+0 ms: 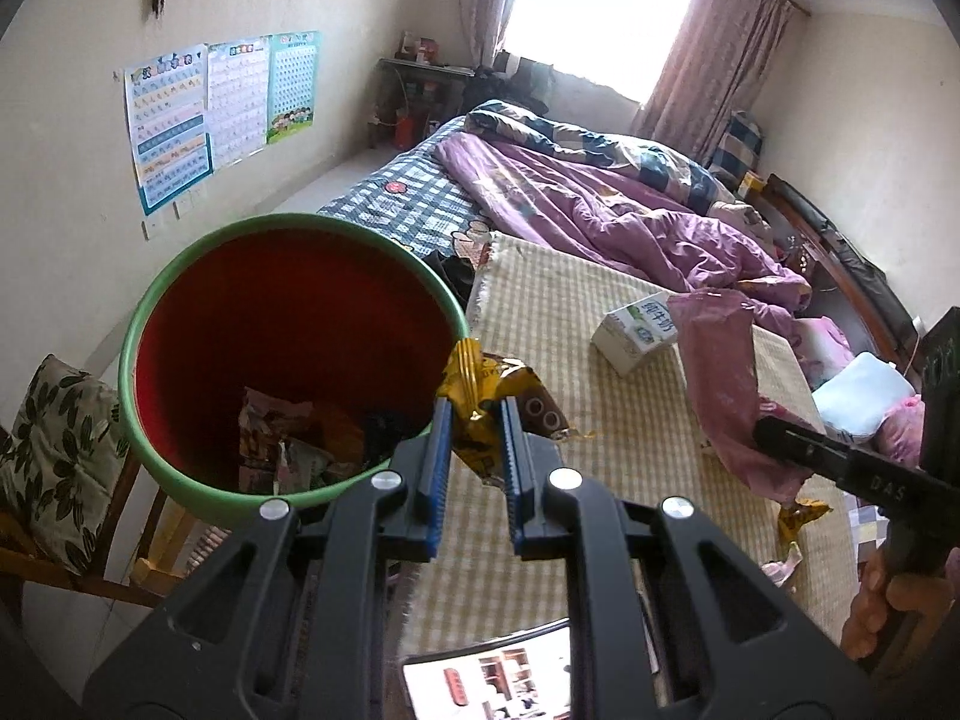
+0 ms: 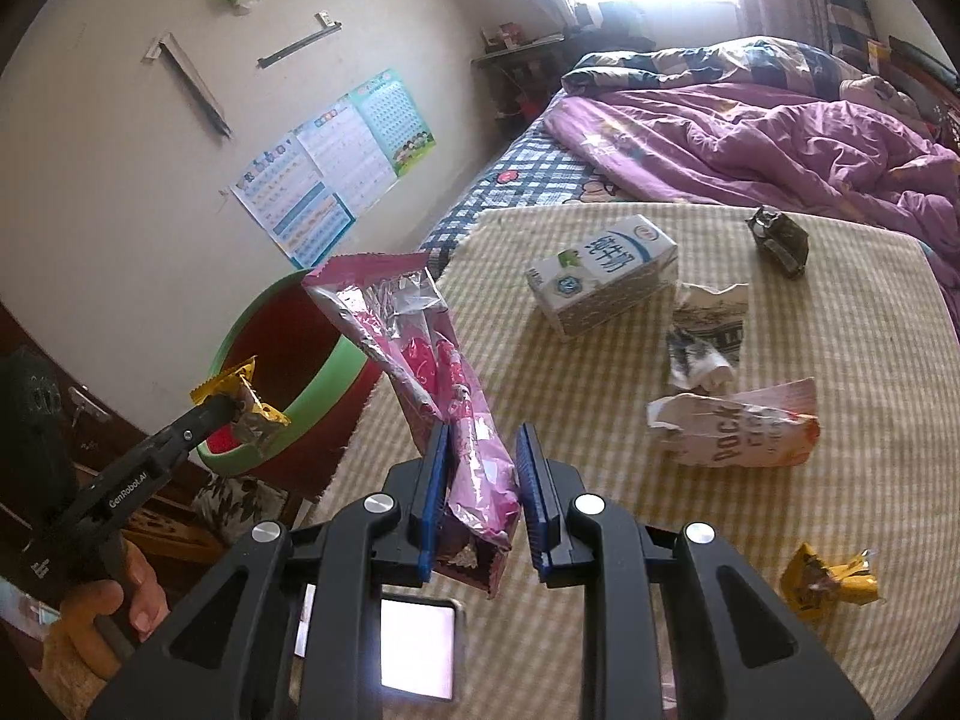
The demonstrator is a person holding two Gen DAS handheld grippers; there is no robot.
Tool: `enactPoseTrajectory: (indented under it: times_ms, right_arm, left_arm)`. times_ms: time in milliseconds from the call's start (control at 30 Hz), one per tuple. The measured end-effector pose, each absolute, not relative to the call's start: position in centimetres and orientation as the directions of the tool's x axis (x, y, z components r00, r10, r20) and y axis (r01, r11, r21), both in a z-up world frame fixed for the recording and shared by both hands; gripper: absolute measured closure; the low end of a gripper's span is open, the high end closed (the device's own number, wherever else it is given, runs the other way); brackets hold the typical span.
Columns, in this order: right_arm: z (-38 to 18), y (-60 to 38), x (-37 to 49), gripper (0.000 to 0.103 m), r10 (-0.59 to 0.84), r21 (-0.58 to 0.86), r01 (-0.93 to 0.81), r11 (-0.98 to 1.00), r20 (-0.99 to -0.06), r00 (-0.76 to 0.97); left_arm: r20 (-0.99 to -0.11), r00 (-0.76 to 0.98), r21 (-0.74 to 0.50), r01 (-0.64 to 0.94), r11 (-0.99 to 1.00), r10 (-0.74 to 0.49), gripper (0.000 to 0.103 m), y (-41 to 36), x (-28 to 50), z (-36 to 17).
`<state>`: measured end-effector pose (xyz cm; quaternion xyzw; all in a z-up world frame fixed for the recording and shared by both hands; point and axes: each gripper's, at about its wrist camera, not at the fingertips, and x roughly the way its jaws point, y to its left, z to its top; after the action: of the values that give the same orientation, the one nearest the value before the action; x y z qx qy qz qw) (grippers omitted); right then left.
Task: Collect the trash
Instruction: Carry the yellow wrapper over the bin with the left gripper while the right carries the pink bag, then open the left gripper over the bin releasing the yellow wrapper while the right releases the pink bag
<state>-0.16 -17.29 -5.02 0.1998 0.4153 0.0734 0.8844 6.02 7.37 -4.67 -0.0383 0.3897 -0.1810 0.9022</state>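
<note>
Left gripper (image 1: 474, 420), blue-padded jaws nearly closed, pinching a crumpled yellow foil snack wrapper (image 1: 480, 387) at the 3 o'clock rim of the green-rimmed red plastic bin (image 1: 180, 300); pointing steeply downward.

Right gripper (image 2: 483, 450), jaws clamped tight, gripping a long pink and silver foil wrapper (image 2: 420, 354) that sticks up toward 11 o'clock, above the yellow-checked bed mat (image 2: 600, 540).

Bare hand (image 2: 114, 606) around the left gripper's handle at 8 o'clock.

Lying loose on the mat: white milk carton (image 2: 600, 267) at 1 o'clock, torn white and orange snack bag (image 2: 738, 429) at 3 o'clock, small yellow wrapper (image 2: 831, 579) at 4 o'clock.
</note>
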Motion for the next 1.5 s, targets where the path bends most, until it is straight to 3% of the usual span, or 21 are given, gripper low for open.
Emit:
enactPoseTrajectory:
  times_ms: [1500]
  right_arm:
    - [-4.1,-8.1,6.2,0.08,0.279,0.383,0.019,0.924,-0.705,0.652]
  left_arm:
    - [-0.683,0.608,-0.237,0.341,0.91,-0.406,0.088,13.8,11.3,-5.1]
